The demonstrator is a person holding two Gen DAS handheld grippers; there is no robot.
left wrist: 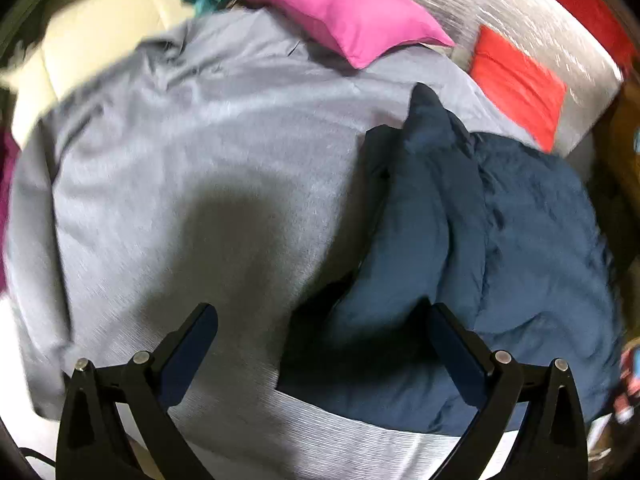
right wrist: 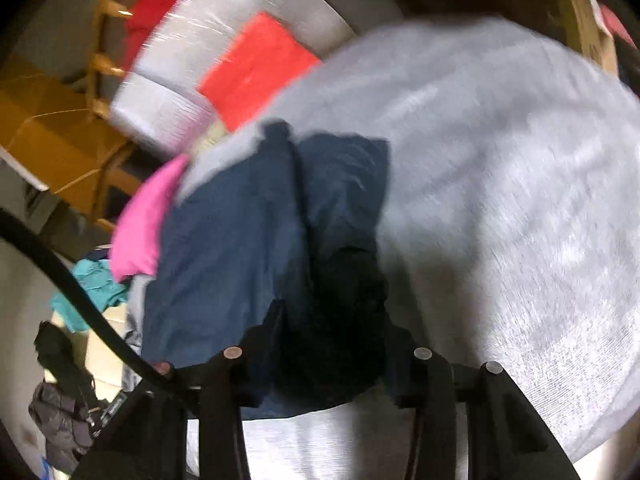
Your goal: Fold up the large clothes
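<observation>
Holding a navy garment (right wrist: 240,240) by a bunched edge in the right gripper (right wrist: 332,344), with the left gripper (left wrist: 320,332) spread wide and empty.

Dark navy cloth is seen gathered between the right jaws, which are pressed onto it; most of the garment is draped ahead of and to the left of those jaws, over a grey sheet (right wrist: 500,160). In the left wrist view the garment (left wrist: 480,240) is found ahead and right of the open jaws, one fold reaching in between them, ungripped. Slippage is judged likely, since only a thick wad is pinched and one side is unsupported. A crooked fold could result, or the pink cloth (left wrist: 340,8) beyond could be dragged. Both views are blurred, so edges cannot be told.
</observation>
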